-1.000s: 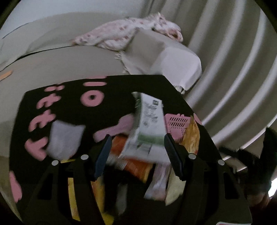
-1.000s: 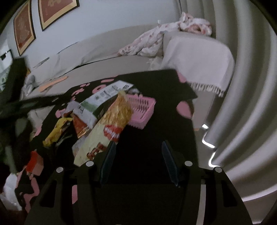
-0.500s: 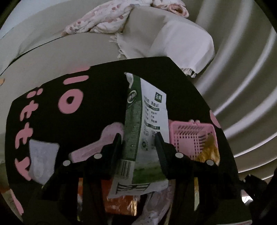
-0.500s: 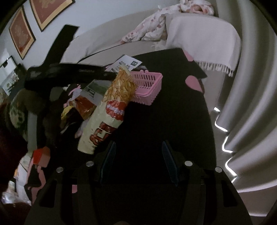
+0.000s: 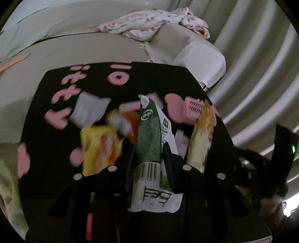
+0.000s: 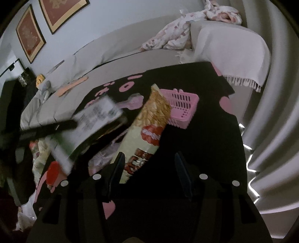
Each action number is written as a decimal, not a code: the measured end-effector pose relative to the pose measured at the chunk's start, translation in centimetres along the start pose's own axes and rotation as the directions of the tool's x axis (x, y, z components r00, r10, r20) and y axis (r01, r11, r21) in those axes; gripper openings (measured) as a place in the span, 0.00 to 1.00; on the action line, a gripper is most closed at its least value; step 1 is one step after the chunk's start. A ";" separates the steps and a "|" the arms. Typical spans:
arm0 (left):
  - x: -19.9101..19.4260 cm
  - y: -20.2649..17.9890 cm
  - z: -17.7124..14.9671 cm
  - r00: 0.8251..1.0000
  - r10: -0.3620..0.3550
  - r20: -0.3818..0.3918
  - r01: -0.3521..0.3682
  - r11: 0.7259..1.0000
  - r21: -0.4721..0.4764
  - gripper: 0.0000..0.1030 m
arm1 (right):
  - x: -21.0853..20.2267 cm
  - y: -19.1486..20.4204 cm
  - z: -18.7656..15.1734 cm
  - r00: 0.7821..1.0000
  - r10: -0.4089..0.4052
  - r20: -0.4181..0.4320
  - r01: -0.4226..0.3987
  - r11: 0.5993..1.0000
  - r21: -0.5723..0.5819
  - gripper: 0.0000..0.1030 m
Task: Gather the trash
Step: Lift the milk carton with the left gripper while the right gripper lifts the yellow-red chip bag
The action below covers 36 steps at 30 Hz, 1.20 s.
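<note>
Behind everything we see a long grey sofa (image 6: 115, 56), its cloth smooth, with a crumpled floral blanket (image 6: 175, 35) on its far right end and a white fringed throw (image 6: 229, 56) draped over the armrest. Pale pleated curtains (image 5: 257, 78) fill the right side. Two framed pictures (image 6: 56, 15) hang on the wall at the far left.

Nearer to us lies a table under a black cloth (image 6: 196, 142) printed with pink shapes and characters. A pink slotted plastic basket (image 6: 181, 106) sits toward its far right. Leaning against the basket's left side is a tall glossy snack bag (image 6: 149, 130), cream with a red logo and golden chips pictured on top. Left of it we find a blurred heap of crinkled wrappers (image 5: 101, 144), yellow and orange.

Our left gripper (image 5: 148, 155) is closing its jaws on a flattened milk carton (image 5: 151, 138), green and white, with a barcode low on it and a torn spout at the top; the pads press its sides, and it stands upright, lifted above the wrappers near the middle of the table.

Our right gripper (image 6: 149, 168) has its fingers spread with nothing between them, over bare cloth just right of the snack bag's near end.
</note>
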<state>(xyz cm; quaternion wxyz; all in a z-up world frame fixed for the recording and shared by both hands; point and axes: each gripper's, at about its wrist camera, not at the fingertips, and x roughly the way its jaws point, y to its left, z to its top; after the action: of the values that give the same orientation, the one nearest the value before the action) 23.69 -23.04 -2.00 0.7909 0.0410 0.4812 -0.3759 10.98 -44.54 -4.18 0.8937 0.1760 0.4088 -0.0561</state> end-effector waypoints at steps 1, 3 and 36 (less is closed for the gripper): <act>-0.6 0.4 -0.8 1.000 0.006 0.001 -0.006 1.000 -0.007 0.28 | -0.1 0.2 0.0 1.000 0.002 0.003 -0.002 1.000 0.000 0.51; -1.5 1.0 -2.2 1.000 0.024 0.001 -0.024 1.000 -0.014 0.28 | -0.3 0.5 0.1 1.000 0.000 0.012 0.000 1.000 -0.003 0.51; -1.2 -3.2 -3.6 0.992 0.111 0.058 -0.114 0.992 0.052 0.50 | 4.0 -0.1 3.0 1.000 0.018 0.013 -0.019 0.995 0.100 0.51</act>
<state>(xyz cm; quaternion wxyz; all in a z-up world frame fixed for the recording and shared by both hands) 18.71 -23.11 -2.06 0.8224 0.0794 0.4455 -0.3447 15.74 -45.50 -5.37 0.8867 0.2238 0.3985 -0.0691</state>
